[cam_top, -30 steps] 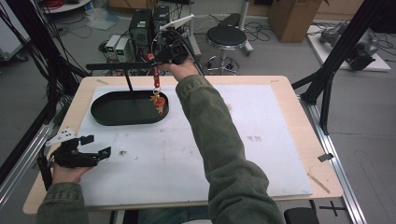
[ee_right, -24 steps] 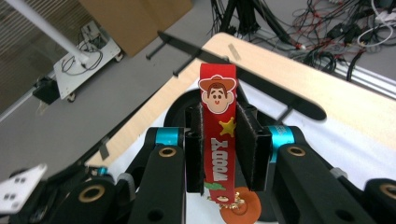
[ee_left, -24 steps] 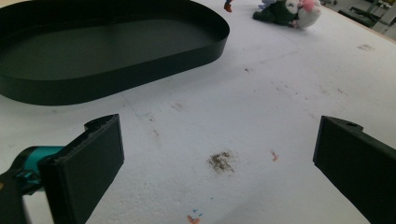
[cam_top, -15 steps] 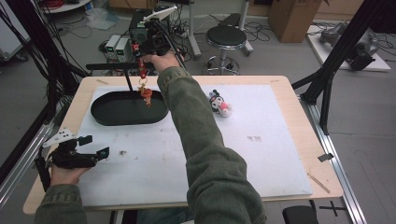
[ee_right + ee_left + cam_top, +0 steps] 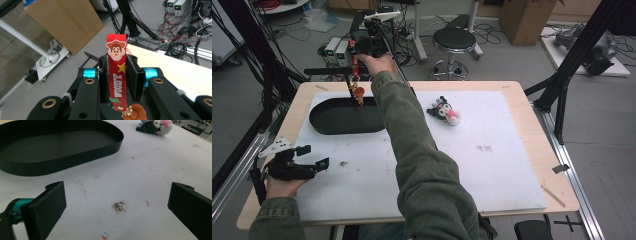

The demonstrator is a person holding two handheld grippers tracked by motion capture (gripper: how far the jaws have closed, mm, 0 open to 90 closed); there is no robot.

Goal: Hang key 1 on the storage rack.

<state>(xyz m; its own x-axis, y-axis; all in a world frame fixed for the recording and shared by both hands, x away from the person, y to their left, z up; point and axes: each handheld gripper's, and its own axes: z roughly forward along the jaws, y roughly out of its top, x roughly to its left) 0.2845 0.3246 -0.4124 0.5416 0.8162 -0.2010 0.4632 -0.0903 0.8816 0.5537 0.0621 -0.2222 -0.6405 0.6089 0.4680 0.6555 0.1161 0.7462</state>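
My right gripper (image 5: 355,50) is raised over the table's far left edge, shut on a red "Woody" strap (image 5: 117,62). The strap (image 5: 356,70) hangs down from the jaws, and its orange charm (image 5: 359,93) dangles above the far rim of the black oval tray (image 5: 327,125). In the right gripper view the strap stands clamped between the two pads (image 5: 134,77), the charm (image 5: 135,113) at the bottom. Low at the near left, my left gripper (image 5: 319,157) rests on the white mat, open. Its jaws stand wide apart over bare mat in the left gripper view (image 5: 117,205).
A small black, white and pink plush toy (image 5: 444,111) lies on the white mat right of my right sleeve; it shows at the top (image 5: 156,125) of the left gripper view, beyond the tray (image 5: 75,152). A stool (image 5: 454,37) and power supplies (image 5: 337,50) stand past the table.
My right gripper has carried the strap left and toward the table's far edge, from over the tray's right part to its far rim. The arm no longer covers the plush toy. The left gripper stayed put.
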